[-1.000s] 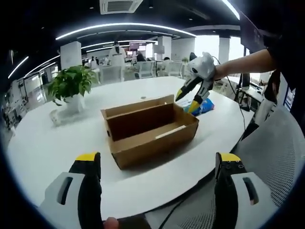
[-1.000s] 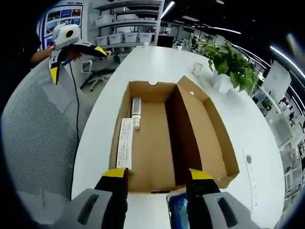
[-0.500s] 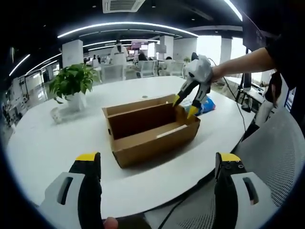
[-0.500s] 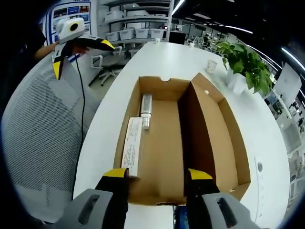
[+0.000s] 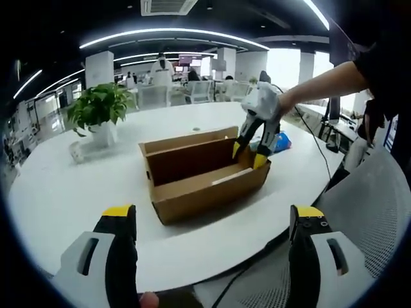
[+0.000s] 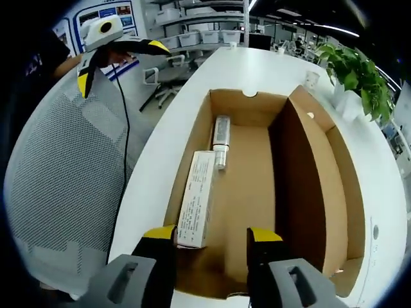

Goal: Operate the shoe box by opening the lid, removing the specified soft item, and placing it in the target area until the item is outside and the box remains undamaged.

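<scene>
Lid's open already; right gripper point(image 6: 207, 236), jaws apart and empty, dips into the box point(image 6: 257, 192). Left gripper point(image 5: 212, 215) idle, open too. Item removal left.

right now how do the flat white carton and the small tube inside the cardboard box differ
The flat white carton is long, rectangular and printed with text; the small silvery tube is shorter, narrower and rounded. The carton lies nearer the right gripper, the tube toward the far wall. Both lie lengthwise along the open brown cardboard box's left side.
</scene>
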A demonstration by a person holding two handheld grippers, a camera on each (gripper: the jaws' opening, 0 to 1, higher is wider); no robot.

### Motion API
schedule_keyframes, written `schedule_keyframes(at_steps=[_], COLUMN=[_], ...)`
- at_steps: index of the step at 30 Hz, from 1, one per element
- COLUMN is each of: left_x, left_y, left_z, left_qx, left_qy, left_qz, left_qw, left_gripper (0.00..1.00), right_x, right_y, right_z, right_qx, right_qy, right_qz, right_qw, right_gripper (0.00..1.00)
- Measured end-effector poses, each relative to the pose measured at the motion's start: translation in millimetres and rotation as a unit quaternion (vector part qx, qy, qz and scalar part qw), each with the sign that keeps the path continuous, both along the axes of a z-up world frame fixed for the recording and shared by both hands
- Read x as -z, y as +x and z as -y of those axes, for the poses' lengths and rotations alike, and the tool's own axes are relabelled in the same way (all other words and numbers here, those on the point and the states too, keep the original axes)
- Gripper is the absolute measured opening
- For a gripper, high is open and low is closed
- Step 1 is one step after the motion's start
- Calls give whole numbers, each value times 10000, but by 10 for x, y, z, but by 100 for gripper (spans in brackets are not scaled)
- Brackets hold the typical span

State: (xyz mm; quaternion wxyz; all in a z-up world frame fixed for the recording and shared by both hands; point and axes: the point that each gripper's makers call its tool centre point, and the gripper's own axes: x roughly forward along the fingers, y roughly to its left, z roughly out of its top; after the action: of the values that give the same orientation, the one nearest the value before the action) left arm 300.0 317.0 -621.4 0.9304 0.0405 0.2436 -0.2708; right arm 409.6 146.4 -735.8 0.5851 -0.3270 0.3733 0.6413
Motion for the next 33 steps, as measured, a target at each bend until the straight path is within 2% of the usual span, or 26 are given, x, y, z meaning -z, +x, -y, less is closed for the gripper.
schedule_keyframes(at_steps=[2, 13, 17, 22, 33], left_x=[2, 9, 7, 5, 9], left_y=[1, -1, -3, -2, -4], left_z=[-1, 9, 8, 4, 1], left_qx=[-5, -2, 2, 2, 0], left_qy=[-10, -27, -24, -25, -24], left_qz=[-8, -33, -28, -24, -34], left_qw=[10000, 10000, 10000, 10000, 10000], left_gripper=[98, 98, 98, 98, 98], right_x=[11, -16, -40, -46, -31], right_y=[-50, 66, 135, 87, -6], right_z=[0, 61, 110, 129, -111], right_qx=[-29, -36, -8, -102, -210], right_qy=[-26, -62, -120, -129, 174], right_qz=[-114, 167, 360, 383, 371], right_qw=[9999, 9998, 9993, 9991, 9989], right_gripper=[36, 38, 38, 35, 33])
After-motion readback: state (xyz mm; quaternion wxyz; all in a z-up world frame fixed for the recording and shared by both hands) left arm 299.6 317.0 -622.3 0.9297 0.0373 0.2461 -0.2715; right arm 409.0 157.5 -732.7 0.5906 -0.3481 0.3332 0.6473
